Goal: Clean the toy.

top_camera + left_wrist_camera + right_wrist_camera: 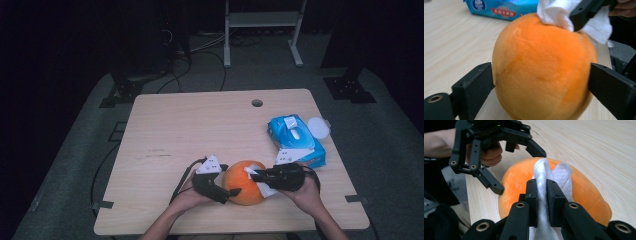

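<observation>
A: Right, from the high view first. What sits where?

B: An orange plush ball (244,189) rests on the wooden table (200,130) near its front edge. The left gripper (231,195) straddles the ball from the left, and the right gripper (255,176) comes in from the right with a white wipe (262,189) lying against the top right of the ball. A blue wipe pack (296,140) lies behind, near the right edge, with a round white lid (318,127) just beside it.

A: And the left gripper view?

B: The ball (541,72) sits between that gripper's two jaws, which stand wide, one on each flank. They look to be right at the fur, though I cannot tell how firmly they press. The wipe (559,15) drapes the top of the ball, with the other gripper's jaw over it. The pack (499,8) lies beyond.

A: The right gripper view?

B: The right gripper (543,192) is nearly closed, pinching the wipe (549,175) between its pads, and the wipe rests on the ball (584,192). The left gripper (521,167) is spread across the far side of the ball.
</observation>
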A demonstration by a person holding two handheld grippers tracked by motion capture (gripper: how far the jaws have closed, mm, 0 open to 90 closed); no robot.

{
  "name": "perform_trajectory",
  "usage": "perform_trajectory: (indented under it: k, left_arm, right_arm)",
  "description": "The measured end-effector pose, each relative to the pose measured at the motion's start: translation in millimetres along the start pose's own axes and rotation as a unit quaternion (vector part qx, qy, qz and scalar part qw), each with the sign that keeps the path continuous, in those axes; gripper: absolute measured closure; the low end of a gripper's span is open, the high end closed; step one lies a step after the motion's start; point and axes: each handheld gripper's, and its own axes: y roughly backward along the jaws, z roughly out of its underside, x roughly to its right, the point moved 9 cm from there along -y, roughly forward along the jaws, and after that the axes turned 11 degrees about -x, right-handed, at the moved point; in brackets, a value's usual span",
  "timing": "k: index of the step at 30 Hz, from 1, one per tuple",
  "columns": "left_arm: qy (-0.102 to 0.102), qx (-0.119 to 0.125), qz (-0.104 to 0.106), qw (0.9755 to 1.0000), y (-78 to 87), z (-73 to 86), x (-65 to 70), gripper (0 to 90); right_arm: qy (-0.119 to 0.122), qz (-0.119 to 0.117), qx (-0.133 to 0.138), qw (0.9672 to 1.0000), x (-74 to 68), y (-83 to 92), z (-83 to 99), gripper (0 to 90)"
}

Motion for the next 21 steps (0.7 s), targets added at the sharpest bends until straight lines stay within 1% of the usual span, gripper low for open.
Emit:
perform_trajectory:
  k: [1, 2, 3, 4, 5, 6, 7, 8, 10, 11, 13, 14, 15, 16, 17, 18, 19, 20, 21]
  left_arm:
    - [0.008, 0.000, 0.010, 0.9999, -1.0, 1.1, 0.3, 7.0]
    - [0.013, 0.003, 0.016, 0.9998, -1.1, 1.6, 0.6, 11.9]
    - [0.013, 0.003, 0.016, 0.9998, -1.1, 1.6, 0.6, 15.6]
    - [0.008, 0.003, 0.013, 0.9999, 0.4, 1.1, 0.6, 15.6]
    - [-0.003, 0.005, 0.010, 0.9999, 1.9, -0.9, 2.3, 22.5]
    - [-0.014, 0.009, 0.001, 0.9999, 3.4, -3.8, 4.3, 25.4]
    - [-0.037, 0.011, -0.008, 0.9992, 5.9, -9.7, 10.2, 29.1]
    - [-0.051, 0.011, -0.015, 0.9985, 7.0, -12.7, 13.9, 29.6]
    - [-0.080, 0.013, -0.028, 0.9963, 9.8, -17.1, 19.9, 30.8]
    - [-0.086, 0.011, -0.030, 0.9958, 11.3, -17.5, 20.0, 31.1]
    - [-0.084, 0.015, -0.027, 0.9960, 12.6, -18.1, 20.3, 31.3]
    - [-0.076, 0.019, -0.017, 0.9967, 13.6, -16.8, 18.3, 31.1]
    - [-0.076, 0.019, -0.017, 0.9967, 13.6, -16.8, 18.3, 30.3]
    - [-0.069, 0.021, -0.014, 0.9973, 12.4, -14.9, 16.1, 26.6]
    - [-0.048, 0.029, -0.010, 0.9984, 11.5, -13.5, 10.8, 23.0]
    - [-0.027, 0.033, -0.006, 0.9991, 10.8, -13.3, 6.2, 18.7]
    - [-0.017, 0.035, -0.007, 0.9992, 10.0, -13.3, 3.4, 14.5]
    - [-0.004, 0.037, -0.006, 0.9993, 8.5, -12.8, 0.4, 11.1]
    - [-0.004, 0.037, -0.006, 0.9993, 8.5, -12.8, 0.4, 10.7]
  right_arm:
    - [0.006, 0.004, -0.003, 1.0000, -1.6, -1.1, -1.0, 79.9]
    - [0.008, 0.007, -0.004, 0.9999, -3.5, -2.1, -2.4, 79.9]
    - [0.009, 0.009, -0.002, 0.9999, -5.5, -2.7, -4.3, 80.0]
    - [0.009, 0.009, -0.002, 0.9999, -5.5, -2.7, -4.3, 80.0]
    - [0.014, 0.010, 0.000, 0.9998, -8.8, -3.6, -7.1, 80.0]
    - [0.018, 0.008, 0.004, 0.9998, -11.9, -4.2, -10.3, 80.0]
    - [0.024, -0.008, 0.018, 0.9995, -20.3, -4.8, -18.6, 80.0]
    - [0.028, -0.009, 0.020, 0.9994, -23.4, -5.1, -21.6, 80.0]
    - [0.040, -0.007, 0.024, 0.9989, -29.6, -3.8, -28.0, 80.1]
    - [0.047, 0.000, 0.022, 0.9987, -29.8, -1.7, -29.7, 80.1]
    - [0.048, 0.004, 0.021, 0.9986, -28.8, 0.0, -29.7, 80.1]
    - [0.036, 0.014, 0.023, 0.9990, -19.8, 4.7, -25.8, 80.1]
    - [0.036, 0.014, 0.023, 0.9990, -19.8, 4.7, -25.8, 80.1]
    - [0.031, 0.018, 0.021, 0.9991, -15.0, 5.6, -22.9, 80.1]
    - [0.005, 0.019, 0.015, 0.9997, 0.3, 5.1, -12.0, 80.1]
    - [-0.002, 0.020, 0.013, 0.9997, 4.9, 4.4, -8.3, 80.1]
    - [-0.018, 0.017, 0.016, 0.9996, 11.5, 4.4, -4.4, 80.1]
    - [-0.027, 0.010, 0.020, 0.9994, 13.8, 5.4, -3.8, 80.1]
    - [-0.027, 0.010, 0.020, 0.9994, 13.8, 5.4, -3.8, 80.1]
